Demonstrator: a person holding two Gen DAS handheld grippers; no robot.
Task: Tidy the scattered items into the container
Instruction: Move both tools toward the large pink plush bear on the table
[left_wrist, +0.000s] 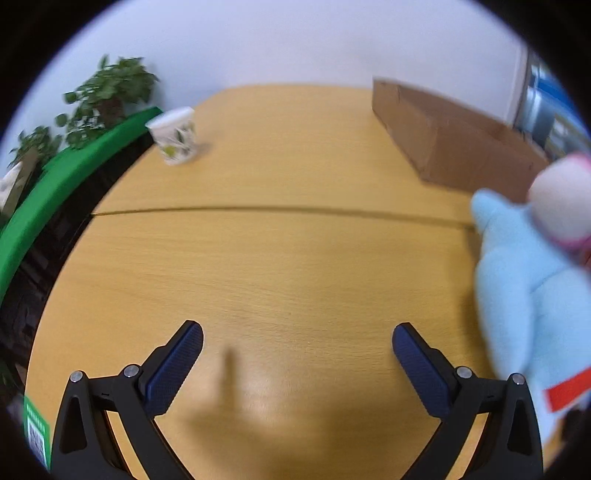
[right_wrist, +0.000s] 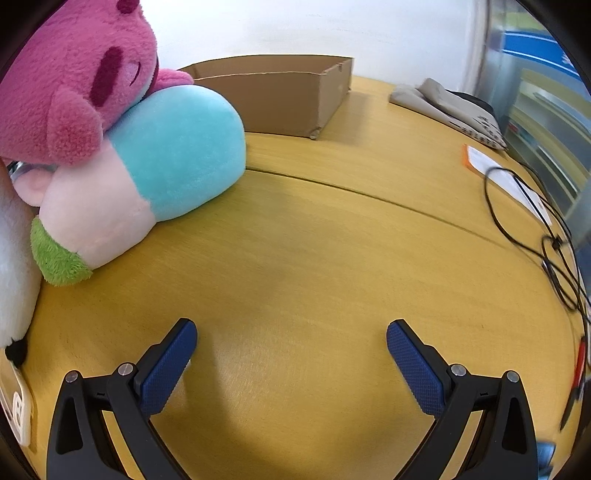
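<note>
An open cardboard box stands at the back of the wooden table; it also shows in the left wrist view. A pink plush bear leans on a light-blue and pale-pink plush left of the box. A white plush is at the far left edge. In the left wrist view the light-blue plush is blurred at the right. My left gripper is open and empty over bare table. My right gripper is open and empty, to the right of the plush toys.
A paper cup stands at the table's far left by a green strip and plants. Black cables, papers and a grey device lie at the right.
</note>
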